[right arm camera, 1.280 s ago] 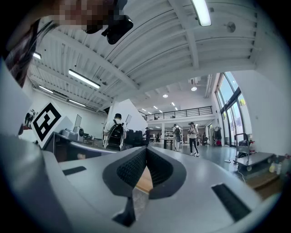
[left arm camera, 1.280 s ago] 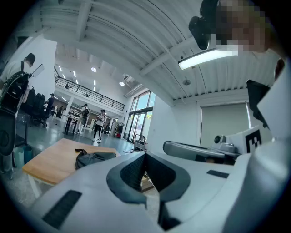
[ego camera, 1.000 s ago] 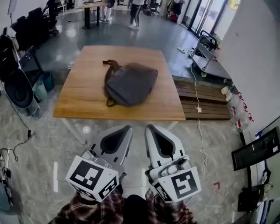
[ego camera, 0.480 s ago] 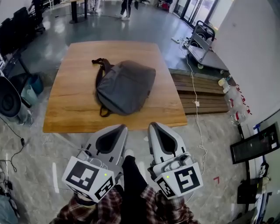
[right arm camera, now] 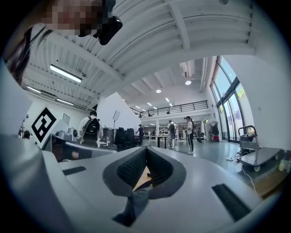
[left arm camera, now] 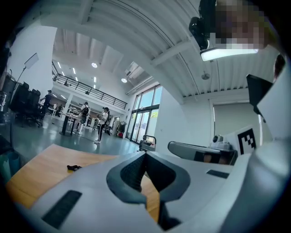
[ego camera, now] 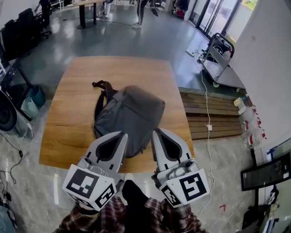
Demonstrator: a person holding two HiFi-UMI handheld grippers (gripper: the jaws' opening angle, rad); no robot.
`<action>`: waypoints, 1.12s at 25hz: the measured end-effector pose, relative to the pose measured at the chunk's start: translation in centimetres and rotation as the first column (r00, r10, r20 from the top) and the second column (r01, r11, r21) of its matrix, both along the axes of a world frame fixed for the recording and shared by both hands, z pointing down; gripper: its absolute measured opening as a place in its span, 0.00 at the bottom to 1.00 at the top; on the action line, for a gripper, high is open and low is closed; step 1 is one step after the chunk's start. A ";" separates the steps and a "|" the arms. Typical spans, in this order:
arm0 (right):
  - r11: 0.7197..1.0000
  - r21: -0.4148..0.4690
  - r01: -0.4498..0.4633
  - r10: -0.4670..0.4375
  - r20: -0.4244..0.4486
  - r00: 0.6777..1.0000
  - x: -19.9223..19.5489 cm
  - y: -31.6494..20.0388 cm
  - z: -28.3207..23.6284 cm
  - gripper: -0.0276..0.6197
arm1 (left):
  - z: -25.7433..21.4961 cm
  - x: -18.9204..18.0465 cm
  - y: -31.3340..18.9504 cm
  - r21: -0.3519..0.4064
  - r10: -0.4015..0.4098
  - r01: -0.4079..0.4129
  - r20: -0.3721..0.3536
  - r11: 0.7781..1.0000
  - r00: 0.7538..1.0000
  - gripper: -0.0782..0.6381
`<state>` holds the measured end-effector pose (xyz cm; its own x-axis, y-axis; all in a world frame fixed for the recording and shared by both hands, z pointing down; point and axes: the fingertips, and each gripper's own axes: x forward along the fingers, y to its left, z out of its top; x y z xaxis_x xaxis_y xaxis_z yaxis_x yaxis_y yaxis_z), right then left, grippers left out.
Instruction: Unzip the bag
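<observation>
Wooden table in a big hall with a glossy grey floor, and on its near half a grey bag, lying flat, closer to the 6 o'clock edge than to the far one. Dark strap looped out of the bag toward 10 o'clock, resting on the bare wood. Zip too small to make out.

At 6 o'clock of the bag, side by side and pointing toward 12 o'clock: left gripper and right gripper, tips over the bag's near edge in the head view, contact impossible to judge. Seen from its own camera, left gripper with jaws pressed together at the tip, nothing between them. Right gripper likewise with jaws together, nothing caught. Plaid sleeves at the bottom, behind both marker cubes.

Farther out, at 3 o'clock of the table, a low wooden pallet with a white cable trailing across it. At 1 o'clock, a flat cart. At 12 o'clock, far off, people standing. At 4 o'clock, a dark monitor.
</observation>
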<state>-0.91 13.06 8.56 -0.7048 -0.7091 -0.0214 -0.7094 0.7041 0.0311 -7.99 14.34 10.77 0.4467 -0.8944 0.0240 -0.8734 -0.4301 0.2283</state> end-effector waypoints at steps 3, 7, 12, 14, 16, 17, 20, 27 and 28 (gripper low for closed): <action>1.000 0.007 0.028 -0.028 -0.005 1.000 0.3 -3.4 -0.5 0.06 | -0.1 0.4 -3.2 -0.001 -0.023 0.023 0.002 1.000 1.000 0.12; 0.999 0.000 0.051 -0.051 -0.009 0.999 0.0 -6.4 -0.4 0.06 | 0.1 0.6 -6.0 -0.011 -0.031 0.031 0.002 0.999 1.000 0.12; 0.999 0.007 0.053 -0.053 -0.017 0.998 -0.5 -8.8 -0.8 0.06 | -0.3 0.8 -8.6 -0.008 -0.010 0.010 0.006 1.000 1.000 0.12; 0.999 0.007 0.042 -0.042 -0.025 0.999 -0.6 -9.7 -0.7 0.06 | -0.2 0.7 -9.6 -0.013 0.001 0.000 0.006 1.000 1.000 0.12; 1.000 -0.002 0.019 -0.020 -0.028 0.999 -0.2 -10.8 -0.4 0.06 | 0.4 0.9 -10.8 -0.030 0.018 -0.018 0.004 0.999 1.000 0.12; 1.000 -0.012 0.006 -0.007 -0.029 1.000 0.1 -11.3 -0.1 0.06 | 0.8 1.0 -11.3 -0.043 0.030 -0.030 0.006 0.999 1.000 0.12; 0.997 -0.063 -0.043 0.040 -0.040 0.998 1.6 -12.7 1.9 0.06 | 3.4 1.8 -13.0 -0.099 0.067 -0.063 0.043 0.993 0.997 0.12; 0.945 -0.263 -0.196 0.158 -0.157 0.975 5.6 -15.7 13.5 0.06 | 13.9 4.6 -16.1 -0.306 0.196 -0.149 0.129 0.940 0.972 0.12; 0.934 -0.290 -0.210 0.163 -0.178 0.970 5.9 -16.0 15.6 0.06 | 15.4 4.9 -16.6 -0.332 0.210 -0.157 0.130 0.930 0.969 0.12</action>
<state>4.97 -2.98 24.13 -0.5375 -0.7839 0.3108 -0.8327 0.5516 -0.0488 -3.13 -2.21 26.16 0.5688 -0.7307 0.3777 -0.8223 -0.5147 0.2427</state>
